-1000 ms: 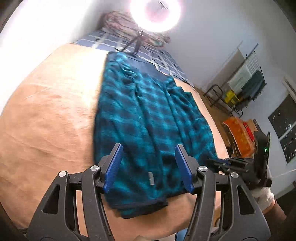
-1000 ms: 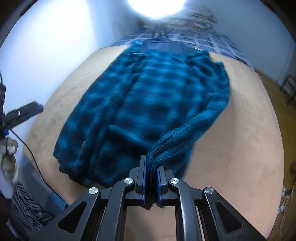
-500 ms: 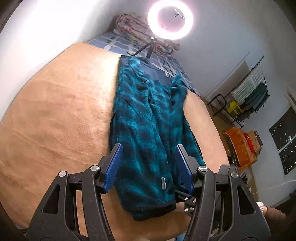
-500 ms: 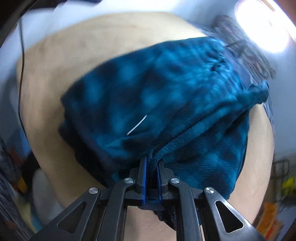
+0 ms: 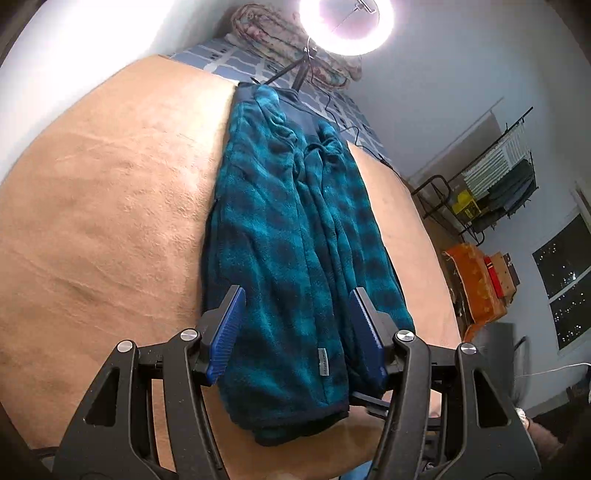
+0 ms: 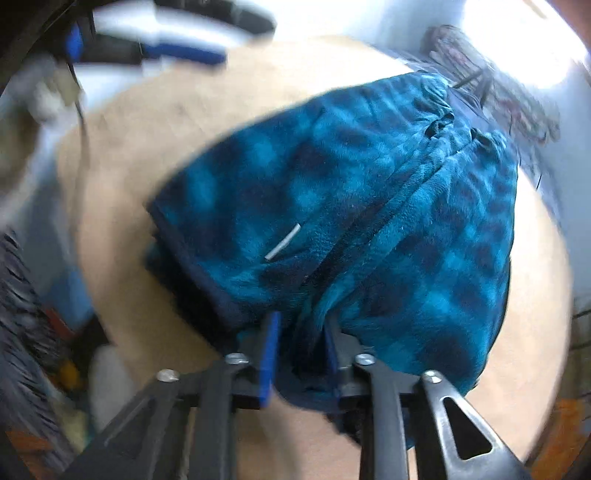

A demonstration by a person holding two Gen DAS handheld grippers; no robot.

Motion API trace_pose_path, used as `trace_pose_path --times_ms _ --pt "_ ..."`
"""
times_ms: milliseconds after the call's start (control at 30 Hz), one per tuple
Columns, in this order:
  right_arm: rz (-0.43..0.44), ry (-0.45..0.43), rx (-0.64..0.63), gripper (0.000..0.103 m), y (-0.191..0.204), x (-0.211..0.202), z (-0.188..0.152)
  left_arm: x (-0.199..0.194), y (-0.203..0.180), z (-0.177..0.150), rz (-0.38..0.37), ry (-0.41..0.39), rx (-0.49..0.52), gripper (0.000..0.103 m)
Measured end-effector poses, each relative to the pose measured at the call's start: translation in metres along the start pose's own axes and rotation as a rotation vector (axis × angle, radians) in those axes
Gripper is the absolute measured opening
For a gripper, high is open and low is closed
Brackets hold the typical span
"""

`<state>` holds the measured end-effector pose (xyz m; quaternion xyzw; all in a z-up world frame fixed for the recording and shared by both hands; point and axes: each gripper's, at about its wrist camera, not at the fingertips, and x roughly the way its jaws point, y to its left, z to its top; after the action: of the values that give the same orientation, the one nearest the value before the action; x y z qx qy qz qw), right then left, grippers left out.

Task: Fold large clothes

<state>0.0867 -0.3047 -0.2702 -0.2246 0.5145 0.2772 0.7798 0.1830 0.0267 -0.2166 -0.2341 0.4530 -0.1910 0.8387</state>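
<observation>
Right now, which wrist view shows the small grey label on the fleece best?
Left wrist. The grey label is sharp there, lying flat on the teal plaid fleece near its hem, between the open left gripper fingers. In the right wrist view the label is only a motion-blurred pale streak.

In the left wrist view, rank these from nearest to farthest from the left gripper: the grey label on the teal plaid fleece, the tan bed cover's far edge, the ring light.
1. Grey label on the teal plaid fleece, between the left gripper fingers.
2. Tan bed cover far edge, upper left.
3. Ring light, top, beyond the bed.
</observation>
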Motion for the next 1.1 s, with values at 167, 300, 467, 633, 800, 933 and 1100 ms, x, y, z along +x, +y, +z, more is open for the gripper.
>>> trace_pose_path --times_ms 167,300,467,633,800,933,1100 --pt "0.169 -0.190 0.297 0.057 -0.045 -0.047 -0.045 0.009 0.001 -0.007 -0.003 0.036 -0.009 0.059" --pt "0.130 -0.237 0.576 0.059 -0.099 -0.045 -0.087 0.016 0.004 -0.016 0.033 0.065 -0.005 0.061" --pt "0.202 -0.161 0.690 0.059 -0.127 -0.003 -0.106 0.025 0.022 -0.027 0.079 0.118 -0.055 0.064" --pt "0.401 -0.166 0.730 0.032 -0.126 0.027 -0.099 0.041 0.052 -0.034 0.077 0.173 -0.163 0.071" --pt "0.517 -0.222 0.752 0.019 -0.142 0.010 -0.111 0.052 0.076 -0.045 0.027 0.192 -0.275 0.071" --pt "0.480 -0.158 0.750 0.023 -0.141 0.028 -0.119 0.055 0.071 -0.048 0.032 0.179 -0.217 0.071" --pt "0.515 -0.240 0.783 0.051 -0.145 0.027 -0.125 0.053 0.071 -0.054 -0.013 0.187 -0.227 0.071"
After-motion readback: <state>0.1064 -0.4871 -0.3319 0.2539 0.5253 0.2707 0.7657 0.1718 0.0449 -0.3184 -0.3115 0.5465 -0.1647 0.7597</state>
